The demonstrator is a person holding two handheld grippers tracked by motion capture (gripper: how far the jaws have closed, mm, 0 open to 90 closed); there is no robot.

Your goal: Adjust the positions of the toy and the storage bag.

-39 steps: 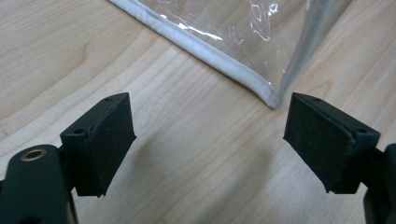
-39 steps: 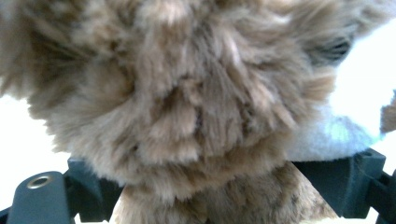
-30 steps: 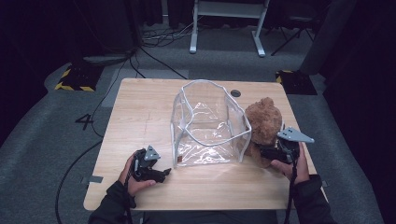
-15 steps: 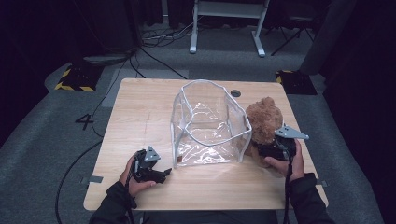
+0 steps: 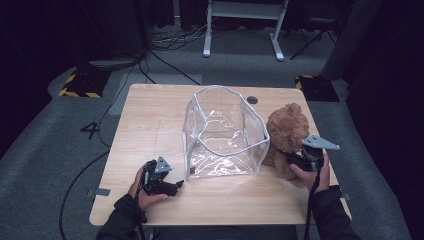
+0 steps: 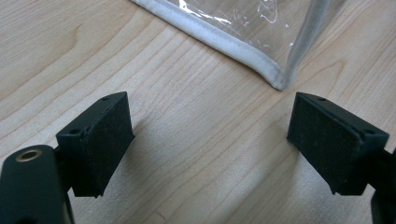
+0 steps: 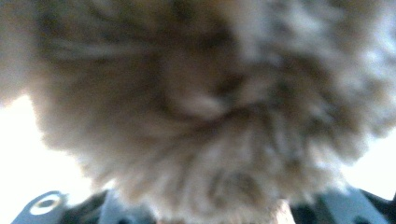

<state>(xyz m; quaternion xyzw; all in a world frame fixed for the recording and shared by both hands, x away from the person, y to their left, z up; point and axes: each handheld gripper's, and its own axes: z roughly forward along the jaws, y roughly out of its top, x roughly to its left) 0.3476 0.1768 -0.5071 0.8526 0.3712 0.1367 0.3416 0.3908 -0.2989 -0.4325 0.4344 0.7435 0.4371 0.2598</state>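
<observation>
Left tool is sitting low on the desk in your left hand, jaws standing wide apart with nothing between them. In the left gripper view your two black pads are hovering just over bare wood, and the white-edged bottom corner of the clear bag is lying just ahead of them, slightly toward the right pad, not touching either one. From the high view the clear bag is standing upright and open-topped just ahead and to the right of that tool, roughly mid-desk.

Right tool is being held in your right hand, its grey three-cornered plate facing up. It is pressing right up against the lower side of the brown teddy bear. In the right gripper view the teddy bear is blurred fur crowding the lens, with bits of metal at the bottom edge. You cannot tell how far those jaws are open or whether they are gripping the fur.

Teddy bear is sitting directly in front of the right tool, touching the bag's right wall. Cable is trailing back from the right tool along your sleeve.
</observation>
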